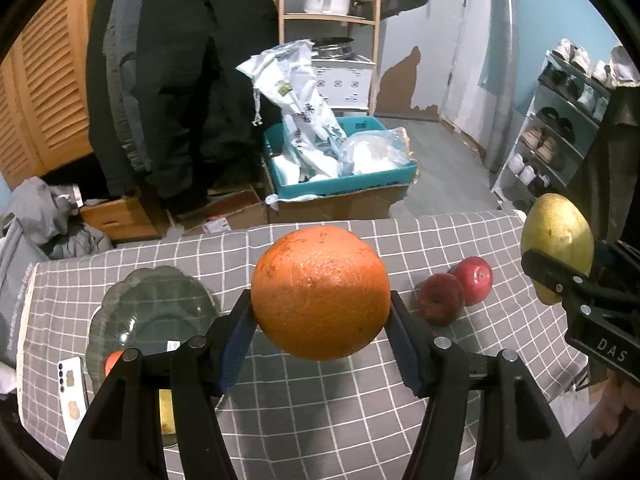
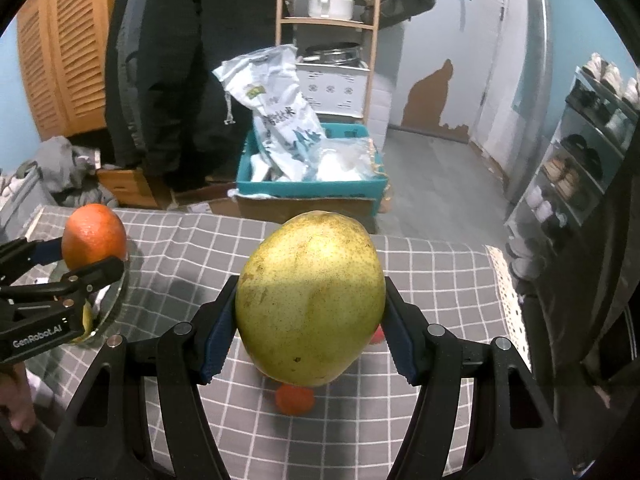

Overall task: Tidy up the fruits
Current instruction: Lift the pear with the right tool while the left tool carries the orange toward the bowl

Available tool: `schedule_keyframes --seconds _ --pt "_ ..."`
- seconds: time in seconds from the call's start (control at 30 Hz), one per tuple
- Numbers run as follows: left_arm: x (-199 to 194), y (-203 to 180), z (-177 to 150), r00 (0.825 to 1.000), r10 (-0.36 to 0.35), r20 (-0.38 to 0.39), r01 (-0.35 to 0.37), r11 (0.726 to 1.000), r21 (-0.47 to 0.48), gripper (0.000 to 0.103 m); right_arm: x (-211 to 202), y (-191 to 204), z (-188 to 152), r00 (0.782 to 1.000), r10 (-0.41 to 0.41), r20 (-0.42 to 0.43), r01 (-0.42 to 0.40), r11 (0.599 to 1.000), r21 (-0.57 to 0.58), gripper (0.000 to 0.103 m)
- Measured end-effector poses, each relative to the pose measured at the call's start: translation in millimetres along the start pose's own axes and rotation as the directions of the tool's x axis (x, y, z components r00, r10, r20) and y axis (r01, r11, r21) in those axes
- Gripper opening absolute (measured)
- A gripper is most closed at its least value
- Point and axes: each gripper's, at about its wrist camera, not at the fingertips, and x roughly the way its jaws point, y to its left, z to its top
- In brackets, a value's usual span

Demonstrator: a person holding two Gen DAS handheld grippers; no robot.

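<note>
While both fruits hang clear of the checked surface (image 1: 320,420), these points hold:

Risk, orange: the orange (image 1: 320,293) is pinched only at its two sides by the left gripper (image 1: 320,320); being round and smooth, it could roll out if the hand tips or jolts on the way to the glass plate (image 1: 132,300) at lower left.

Risk, pear: the yellow-green pear (image 2: 310,298) is heavy and tapered, so it may slide down between the fingers of the right gripper (image 2: 310,332) if the squeeze eases.

Risk, plate: fruit already lies on the plate, partly hidden; a dropped orange could knock it off or strike the glass rim.

Left fingers: set wide, blue pads (image 1: 236,344) pressed on either flank of the orange, gripping it at centre frame.

Right fingers: likewise spread, pads (image 2: 218,336) clamped on the pear's sides.

Left behind: two red apples (image 1: 456,290) touching each other at right of the surface; a small orange-red fruit (image 2: 294,399) under the pear.
</note>
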Motion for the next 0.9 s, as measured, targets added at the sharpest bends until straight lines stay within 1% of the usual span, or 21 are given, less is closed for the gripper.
schedule_keyframes --seconds 0.43,0.9 --pt "-7 47 -3 0.999 0.052 0.01 -0.051 0.996 -0.067 0.064 14 49 21 0.997 0.077 -0.001 -0.077 0.996 -0.044 0.066" --pt "-12 106 -16 0.994 0.112 -0.002 -0.111 0.981 -0.159 0.064 31 110 39 0.989 0.145 -0.011 -0.145 0.983 -0.114 0.066"
